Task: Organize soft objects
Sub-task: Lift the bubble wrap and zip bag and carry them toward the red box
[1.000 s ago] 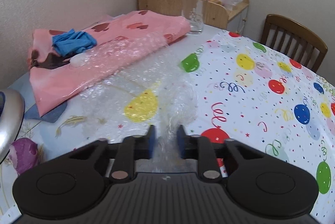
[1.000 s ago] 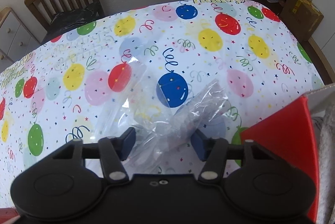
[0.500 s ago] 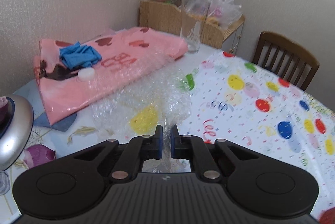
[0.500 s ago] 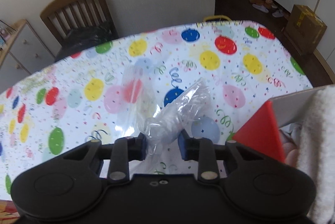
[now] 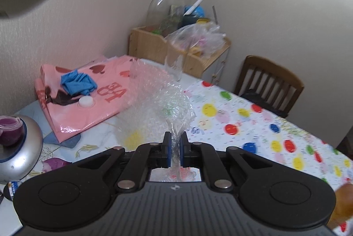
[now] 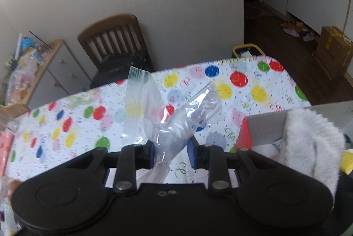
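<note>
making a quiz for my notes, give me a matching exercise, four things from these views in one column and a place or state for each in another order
Things:
1. crumpled clear bubble wrap sheet
2. clear plastic zip bag
3. crumpled blue cloth
4. fluffy white towel

Places or states:
A. lying on the pink plastic bag
B. pinched in the left gripper
C. draped over the edge of the red box
D. gripped in the right gripper

Pairs: 1-B, 2-D, 3-A, 4-C

The balloon-print tablecloth [image 6: 242, 90] lies bare ahead; a red box [image 6: 245, 134] with a fluffy cloth [image 6: 308, 139] crowds the right.
</note>
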`<state>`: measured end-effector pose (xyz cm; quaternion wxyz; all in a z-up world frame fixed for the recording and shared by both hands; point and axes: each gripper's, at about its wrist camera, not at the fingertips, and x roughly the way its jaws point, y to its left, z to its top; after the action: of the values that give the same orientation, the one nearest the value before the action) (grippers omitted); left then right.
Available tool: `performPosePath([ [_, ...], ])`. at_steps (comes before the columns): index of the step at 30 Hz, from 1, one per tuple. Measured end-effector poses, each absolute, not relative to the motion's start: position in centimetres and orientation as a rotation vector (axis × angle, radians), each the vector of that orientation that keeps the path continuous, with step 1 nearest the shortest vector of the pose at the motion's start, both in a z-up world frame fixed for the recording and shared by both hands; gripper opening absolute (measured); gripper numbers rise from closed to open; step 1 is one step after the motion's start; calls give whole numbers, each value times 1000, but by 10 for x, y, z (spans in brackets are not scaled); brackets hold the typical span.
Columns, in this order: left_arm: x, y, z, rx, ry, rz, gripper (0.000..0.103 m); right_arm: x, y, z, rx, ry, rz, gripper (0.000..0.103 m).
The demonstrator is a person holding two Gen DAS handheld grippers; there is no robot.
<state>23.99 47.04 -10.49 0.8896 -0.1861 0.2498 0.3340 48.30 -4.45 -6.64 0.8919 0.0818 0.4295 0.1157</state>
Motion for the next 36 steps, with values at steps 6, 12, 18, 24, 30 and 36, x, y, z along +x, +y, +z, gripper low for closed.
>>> performPosePath([
  [6, 218, 437, -71, -403, 473, 628, 6, 453, -64, -38, 186, 841, 315, 27],
  [12, 199, 389, -43, -386, 458, 560, 7, 421, -89, -23, 174, 815, 382, 27],
  [18, 187, 337, -16, -351, 439, 496, 7, 395, -124, -16, 162, 807, 424, 27],
  [24, 192, 268, 5, -300, 435, 370, 7, 377, -167, -7, 149, 801, 442, 27],
  [30, 209, 190, 13, -251, 446, 234, 7, 366, -211, -4, 138, 792, 439, 27],
  [36, 236, 110, 11, -184, 472, 72, 7, 359, -254, -1, 131, 781, 412, 27],
])
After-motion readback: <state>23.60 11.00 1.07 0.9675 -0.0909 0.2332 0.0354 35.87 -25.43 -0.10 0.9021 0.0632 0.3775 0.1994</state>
